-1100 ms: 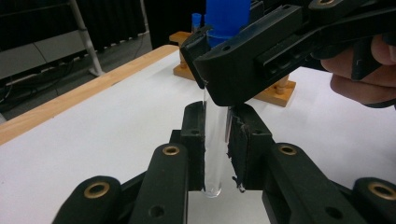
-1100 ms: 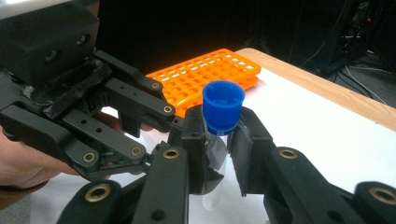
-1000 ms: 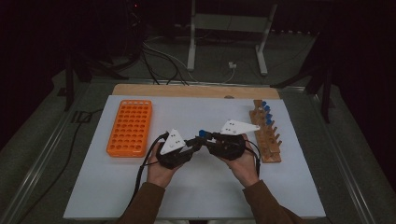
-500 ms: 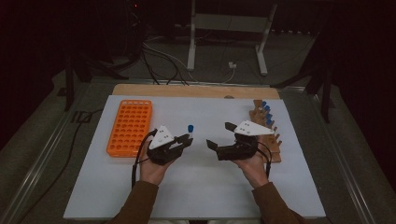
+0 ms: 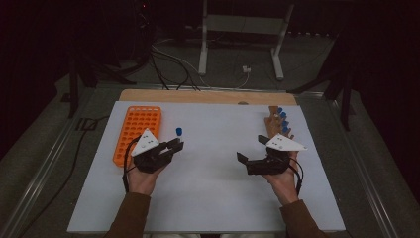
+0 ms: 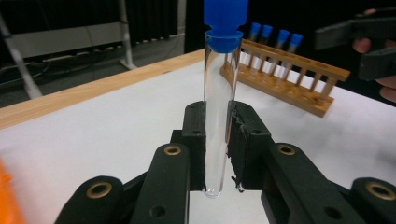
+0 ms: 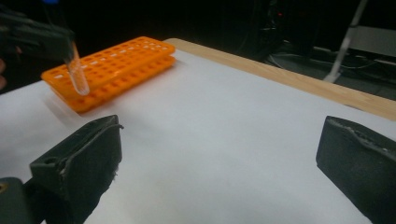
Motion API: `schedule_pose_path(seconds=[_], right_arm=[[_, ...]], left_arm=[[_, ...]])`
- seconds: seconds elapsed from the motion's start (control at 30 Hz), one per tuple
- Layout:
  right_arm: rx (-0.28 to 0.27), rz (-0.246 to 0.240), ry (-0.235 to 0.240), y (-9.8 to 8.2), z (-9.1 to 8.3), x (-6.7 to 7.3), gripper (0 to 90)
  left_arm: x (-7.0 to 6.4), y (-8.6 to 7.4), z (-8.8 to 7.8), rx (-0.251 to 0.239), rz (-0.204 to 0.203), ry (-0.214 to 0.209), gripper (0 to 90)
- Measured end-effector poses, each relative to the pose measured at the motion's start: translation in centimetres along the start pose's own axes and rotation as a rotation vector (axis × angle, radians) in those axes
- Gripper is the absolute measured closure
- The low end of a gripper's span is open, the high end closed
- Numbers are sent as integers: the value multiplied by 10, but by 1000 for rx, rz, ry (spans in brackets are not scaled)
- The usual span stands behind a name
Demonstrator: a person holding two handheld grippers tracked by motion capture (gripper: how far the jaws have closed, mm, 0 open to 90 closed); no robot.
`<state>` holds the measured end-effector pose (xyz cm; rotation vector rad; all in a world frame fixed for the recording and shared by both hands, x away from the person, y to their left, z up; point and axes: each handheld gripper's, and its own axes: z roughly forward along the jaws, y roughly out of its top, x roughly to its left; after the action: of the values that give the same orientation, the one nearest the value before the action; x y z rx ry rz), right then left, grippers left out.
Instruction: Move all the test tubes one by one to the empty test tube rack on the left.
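Observation:
A clear test tube (image 6: pixel 219 116) with a blue cap (image 5: pixel 179 131) stands upright between the pads of my left gripper (image 6: pixel 218 140), which is shut on it. In the high view my left gripper (image 5: pixel 176 144) hovers just right of the orange rack (image 5: pixel 136 133). My right gripper (image 5: pixel 251 148) is over the mat's right half, near the wooden rack (image 5: pixel 277 124) of blue-capped tubes. Its jaws have just been opening and stand wide apart (image 7: pixel 219 158) with nothing between them. The right gripper view also shows the tube (image 7: pixel 77 74) in front of the orange rack (image 7: pixel 116 65).
A white mat (image 5: pixel 213 188) covers the table, with a wooden board strip (image 5: pixel 208 96) along its far edge. The wooden rack (image 6: pixel 289 77) holds several capped tubes. Cables and a metal stand (image 5: pixel 237 44) lie on the floor beyond the table.
The two grippers were together at the mat's middle and have drawn apart. The left went left with the tube. The right went right and its jaws spread open.

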<state>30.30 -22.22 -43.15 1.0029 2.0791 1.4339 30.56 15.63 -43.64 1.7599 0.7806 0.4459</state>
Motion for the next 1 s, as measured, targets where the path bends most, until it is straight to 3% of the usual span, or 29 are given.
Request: schedule_pose_path(seconds=[0.13, 0.57, 1.0], right_arm=[[4, -10, -26, -8, -7, -4, 6], [-7, 5, -40, -20, -23, -13, 7], [-13, 0, -44, -23, -27, -14, 7]], left_arm=[[10, -4, -10, -14, -13, 31, 782], [35, -20, -38, -14, -36, 134, 782], [47, -41, -47, 41, -50, 202, 781]])
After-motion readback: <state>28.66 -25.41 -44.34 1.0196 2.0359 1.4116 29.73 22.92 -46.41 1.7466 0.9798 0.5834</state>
